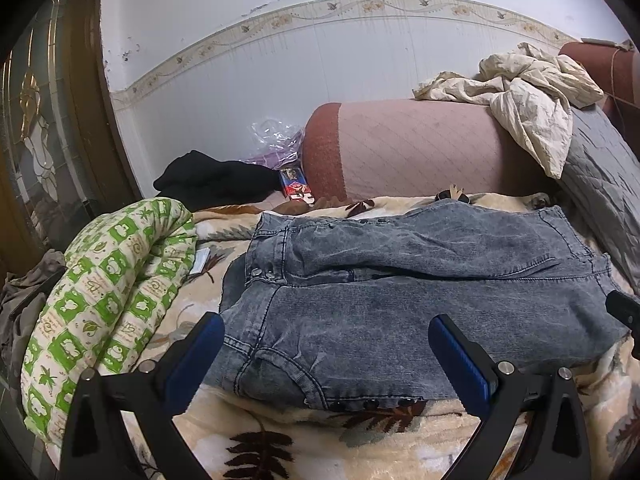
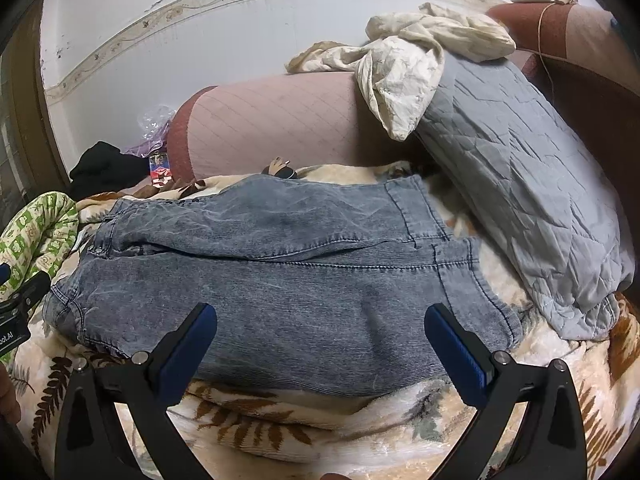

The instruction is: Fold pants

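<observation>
Nearest, left gripper and right gripper, both spread wide, nothing between the pads, poised over the near edge of the pants. Grey washed denim, folded into a flat bundle, lying on the leaf-print blanket. Green patterned quilt at left. Beyond: pink bolster, cream cloth, grey quilted pillow.

Blanket beneath pants hidden
</observation>
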`<state>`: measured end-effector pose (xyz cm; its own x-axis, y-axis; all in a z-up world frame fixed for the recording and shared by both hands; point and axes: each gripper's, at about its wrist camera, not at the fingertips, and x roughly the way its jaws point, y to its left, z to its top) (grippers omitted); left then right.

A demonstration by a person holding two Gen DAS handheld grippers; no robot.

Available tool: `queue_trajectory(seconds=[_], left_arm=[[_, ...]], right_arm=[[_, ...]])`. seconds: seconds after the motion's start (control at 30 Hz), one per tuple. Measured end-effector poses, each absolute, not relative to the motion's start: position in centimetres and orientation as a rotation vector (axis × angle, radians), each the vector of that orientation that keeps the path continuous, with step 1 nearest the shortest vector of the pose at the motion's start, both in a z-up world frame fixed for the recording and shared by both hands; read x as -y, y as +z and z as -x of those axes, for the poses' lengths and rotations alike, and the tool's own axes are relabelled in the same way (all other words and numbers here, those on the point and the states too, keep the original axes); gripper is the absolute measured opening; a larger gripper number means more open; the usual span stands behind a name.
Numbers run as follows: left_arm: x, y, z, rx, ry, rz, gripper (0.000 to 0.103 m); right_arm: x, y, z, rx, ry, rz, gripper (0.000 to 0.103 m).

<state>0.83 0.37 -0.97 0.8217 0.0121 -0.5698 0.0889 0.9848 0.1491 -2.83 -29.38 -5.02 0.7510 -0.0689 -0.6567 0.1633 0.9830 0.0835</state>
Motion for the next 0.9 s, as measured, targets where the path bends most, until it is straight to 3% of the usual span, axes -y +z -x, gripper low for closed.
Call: queue_trajectory(seconds=[0.9], left_arm=[[-0.22, -1.22, -0.77, -0.611, -0.047, -0.178, 0.103]], right_arm=[[29.5, -5.1, 2.79, -0.716, -0.136, -0.137, 0.103]])
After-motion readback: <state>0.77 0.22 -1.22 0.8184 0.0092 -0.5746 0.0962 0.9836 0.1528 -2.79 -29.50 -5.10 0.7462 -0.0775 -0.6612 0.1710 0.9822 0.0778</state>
